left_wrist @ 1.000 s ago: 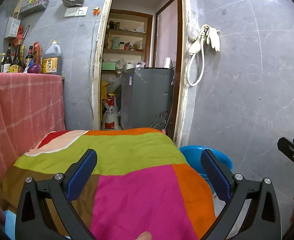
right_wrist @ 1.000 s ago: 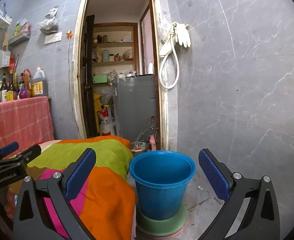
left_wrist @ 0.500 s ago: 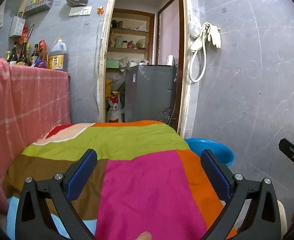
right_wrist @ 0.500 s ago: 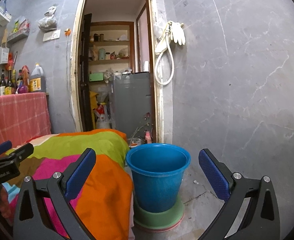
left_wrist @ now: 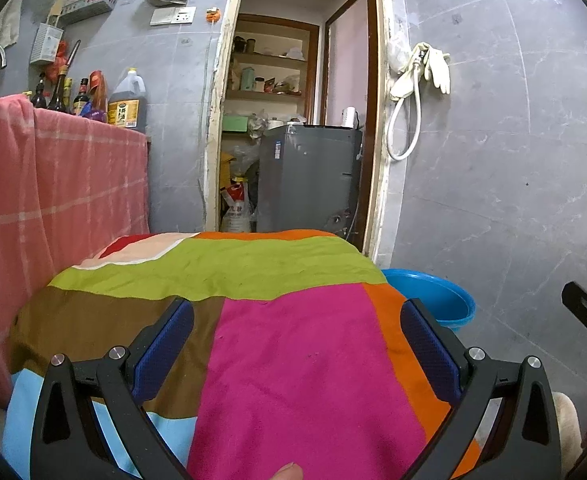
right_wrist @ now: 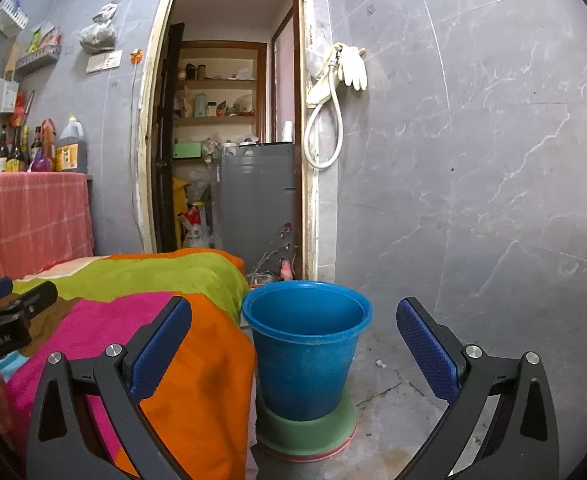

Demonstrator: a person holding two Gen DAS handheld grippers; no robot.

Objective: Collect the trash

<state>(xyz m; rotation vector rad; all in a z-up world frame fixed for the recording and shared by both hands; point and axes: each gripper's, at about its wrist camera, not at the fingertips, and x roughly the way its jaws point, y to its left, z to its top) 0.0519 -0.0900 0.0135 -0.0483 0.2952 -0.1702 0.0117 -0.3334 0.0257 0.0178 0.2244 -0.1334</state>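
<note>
Both the left tool (left_wrist: pixel 297 344) and right tool (right_wrist: pixel 293 344) are spread wide, holding nothing. A blue plastic bucket (right_wrist: pixel 307 344), likely light and rigid, best gripped at its rim, stands on the floor just beside a patchwork-covered counter (left_wrist: pixel 293 360). No trash is visible; the bucket's bottom is hidden.

Right gripper (right_wrist: pixel 294 342) jaws spread wide and empty, blue bucket (right_wrist: pixel 306 350) on green base beside patchwork cloth (right_wrist: pixel 197 344)

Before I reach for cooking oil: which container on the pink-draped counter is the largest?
The big clear plastic jug of dark liquid with a yellow label, at the row's doorway end; the dark glass bottles beside it are slim.
</note>
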